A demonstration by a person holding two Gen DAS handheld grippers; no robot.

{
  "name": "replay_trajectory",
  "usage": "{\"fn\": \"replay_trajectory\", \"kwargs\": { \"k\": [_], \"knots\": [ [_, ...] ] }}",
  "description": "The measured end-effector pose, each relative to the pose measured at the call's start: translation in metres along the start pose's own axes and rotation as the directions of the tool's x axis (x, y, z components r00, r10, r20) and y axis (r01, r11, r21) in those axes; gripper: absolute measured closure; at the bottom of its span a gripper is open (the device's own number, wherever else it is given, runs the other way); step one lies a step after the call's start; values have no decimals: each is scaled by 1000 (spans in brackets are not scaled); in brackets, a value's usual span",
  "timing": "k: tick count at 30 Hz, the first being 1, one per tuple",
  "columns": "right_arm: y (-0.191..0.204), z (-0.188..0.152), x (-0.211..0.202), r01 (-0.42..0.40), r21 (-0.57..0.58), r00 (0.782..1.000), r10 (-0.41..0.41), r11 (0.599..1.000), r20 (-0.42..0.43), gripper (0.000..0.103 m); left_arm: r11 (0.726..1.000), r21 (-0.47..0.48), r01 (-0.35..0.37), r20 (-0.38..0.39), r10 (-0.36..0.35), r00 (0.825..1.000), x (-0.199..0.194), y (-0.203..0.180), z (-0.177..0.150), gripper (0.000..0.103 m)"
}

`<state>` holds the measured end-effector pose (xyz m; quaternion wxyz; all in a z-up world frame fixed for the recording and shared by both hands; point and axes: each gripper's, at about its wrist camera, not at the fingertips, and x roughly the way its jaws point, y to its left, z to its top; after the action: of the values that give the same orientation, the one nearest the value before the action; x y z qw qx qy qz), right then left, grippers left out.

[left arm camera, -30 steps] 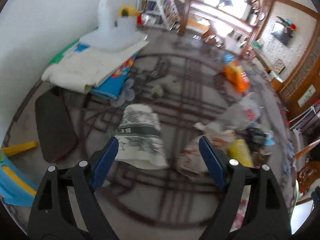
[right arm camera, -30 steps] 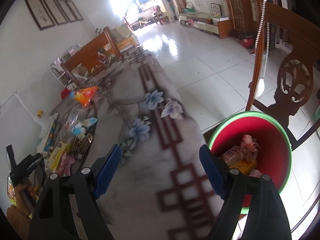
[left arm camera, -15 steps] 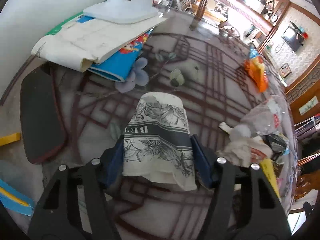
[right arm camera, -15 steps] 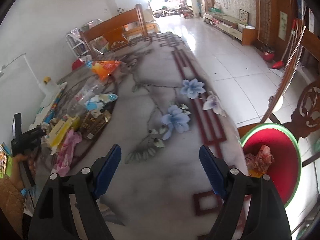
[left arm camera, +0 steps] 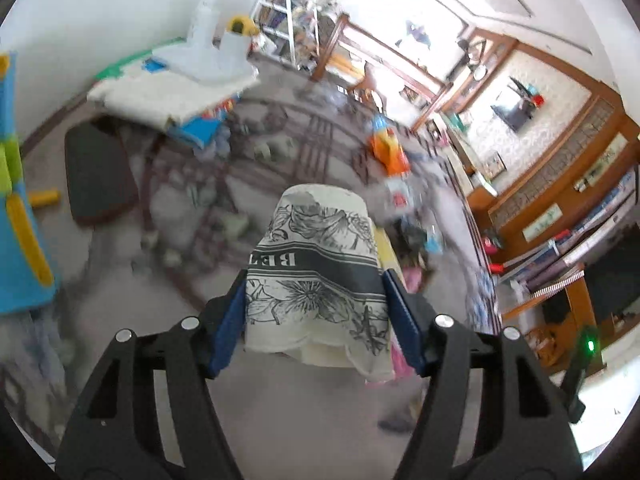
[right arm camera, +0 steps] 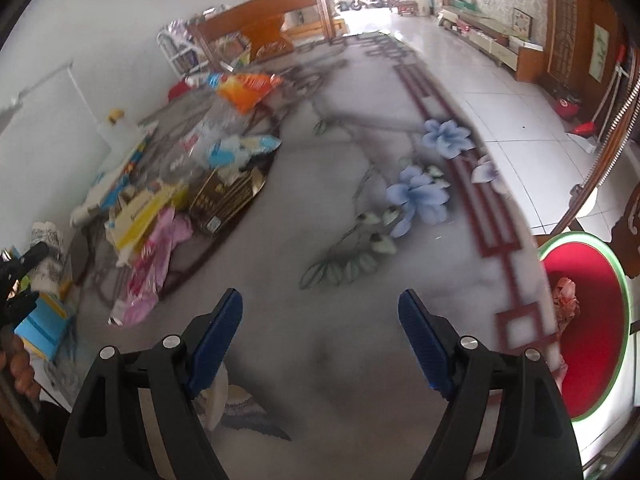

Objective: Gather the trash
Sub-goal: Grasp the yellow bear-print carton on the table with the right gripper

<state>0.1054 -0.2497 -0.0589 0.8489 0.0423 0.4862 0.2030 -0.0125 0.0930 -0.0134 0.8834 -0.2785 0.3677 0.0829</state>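
My left gripper [left arm camera: 316, 282] is shut on a crumpled paper cup [left arm camera: 316, 256] with a black floral print. The cup is upside down and lifted above the patterned table [left arm camera: 280, 400]. The same cup [right arm camera: 48, 236] shows at the far left of the right wrist view. My right gripper [right arm camera: 320, 312] hangs open over the table with nothing between its fingers. A heap of trash [right arm camera: 160, 208] with a yellow box, pink wrapper and dark box lies to its left. A red bin with a green rim [right arm camera: 596, 340] holding some trash stands below the table's right edge.
A stack of papers and books with a white bottle [left arm camera: 176, 88] sits at the back left, beside a black pad [left arm camera: 96, 176]. An orange snack bag [left arm camera: 390, 152] lies further back. A wooden chair [right arm camera: 624, 128] stands by the bin. A tiled floor [right arm camera: 500, 92] lies beyond.
The left gripper closed on the cup and lifted it off the table. The right gripper swung left, away from the red bin and toward the trash heap.
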Motion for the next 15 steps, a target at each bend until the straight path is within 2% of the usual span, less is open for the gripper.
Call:
{"fn": "replay_trajectory", "kwargs": {
  "k": [5,9,12,15],
  "knots": [
    [34,3,-2,2,-103,999,2,995,32,26,999,-21,40,12,-40,999,-5,10,6,40],
    [68,26,1,-91,-87,995,94,992,30,26,996,-67,65,14,-64,998,-7,21,9,40],
    [94,54,21,-177,-18,983,176,984,-45,26,990,-107,90,28,-88,996,-11,30,12,40],
    [125,81,54,-251,38,953,254,967,-166,26,986,-134,100,40,-96,995,-13,36,14,40]
  ]
}}
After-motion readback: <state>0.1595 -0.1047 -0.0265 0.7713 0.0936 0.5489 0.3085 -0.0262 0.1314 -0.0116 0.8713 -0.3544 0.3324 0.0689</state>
